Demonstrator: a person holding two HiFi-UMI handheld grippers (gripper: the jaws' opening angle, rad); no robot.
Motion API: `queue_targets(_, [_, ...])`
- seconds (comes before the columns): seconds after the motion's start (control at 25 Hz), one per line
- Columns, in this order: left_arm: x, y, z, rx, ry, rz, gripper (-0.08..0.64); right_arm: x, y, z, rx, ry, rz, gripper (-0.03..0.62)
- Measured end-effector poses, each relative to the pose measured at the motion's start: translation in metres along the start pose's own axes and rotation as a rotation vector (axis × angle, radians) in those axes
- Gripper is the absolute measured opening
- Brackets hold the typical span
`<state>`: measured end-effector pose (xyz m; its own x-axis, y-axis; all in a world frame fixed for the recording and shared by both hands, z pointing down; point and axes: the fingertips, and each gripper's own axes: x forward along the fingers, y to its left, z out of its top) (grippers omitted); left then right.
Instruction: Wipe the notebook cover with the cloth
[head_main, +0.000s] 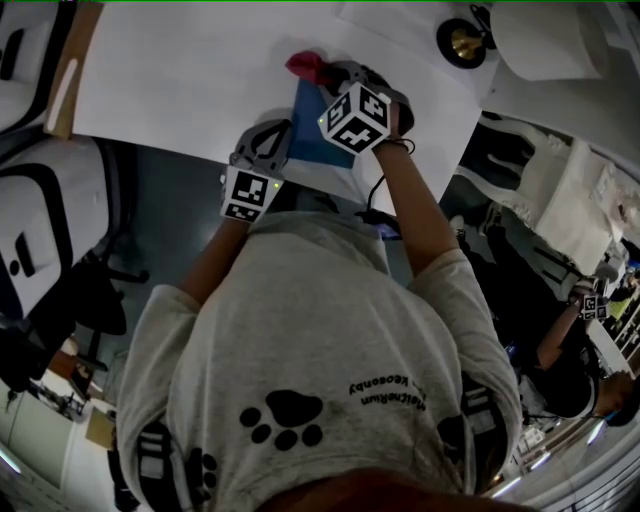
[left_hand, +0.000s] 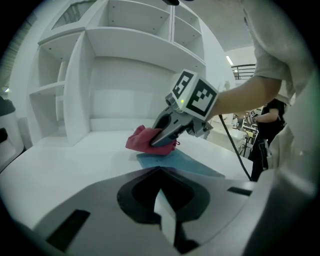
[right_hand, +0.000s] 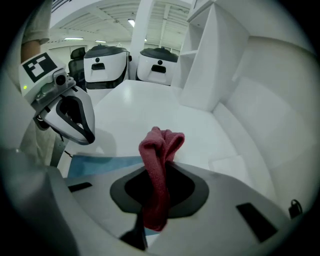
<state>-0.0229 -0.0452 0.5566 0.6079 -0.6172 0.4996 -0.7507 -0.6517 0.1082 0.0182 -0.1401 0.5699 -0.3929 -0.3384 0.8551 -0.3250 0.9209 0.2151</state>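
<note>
A blue notebook (head_main: 312, 140) lies flat on the white table (head_main: 180, 80). My right gripper (head_main: 335, 78) is shut on a red cloth (head_main: 306, 65) and holds it down at the notebook's far edge. In the right gripper view the cloth (right_hand: 159, 165) stands up out of the shut jaws of the right gripper (right_hand: 150, 220), with the notebook (right_hand: 100, 165) below. My left gripper (head_main: 278, 138) sits at the notebook's near left edge. Its jaws (left_hand: 165, 220) look shut, and a corner of the notebook (left_hand: 180, 162) runs in between them. The left gripper view also shows the right gripper (left_hand: 162, 140) and the cloth (left_hand: 142, 140).
A white shelf unit (left_hand: 125, 75) stands behind the table. A black and brass object (head_main: 462, 42) sits at the table's far right. White chairs (right_hand: 105, 62) stand to the left, and another person (head_main: 570, 350) is at the right.
</note>
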Motion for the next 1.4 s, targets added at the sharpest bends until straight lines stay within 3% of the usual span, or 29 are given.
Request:
queue_targets(0.28, [0.003, -0.008, -0.022, -0.035, 0.099, -0.054, 0.011, 0.017, 0.006, -0.003, -0.013, 0.104, 0.061, 0.061])
queue_targets(0.72, [-0.002, -0.030, -0.056, -0.064, 0.243, -0.112, 0.011, 0.017, 0.004, -0.011, -0.033, 0.221, 0.068, 0.061])
queue_targets(1.4, [0.002, -0.032, -0.060, -0.059, 0.264, -0.100, 0.011, -0.023, -0.011, -0.097, 0.051, 0.338, -0.014, 0.061])
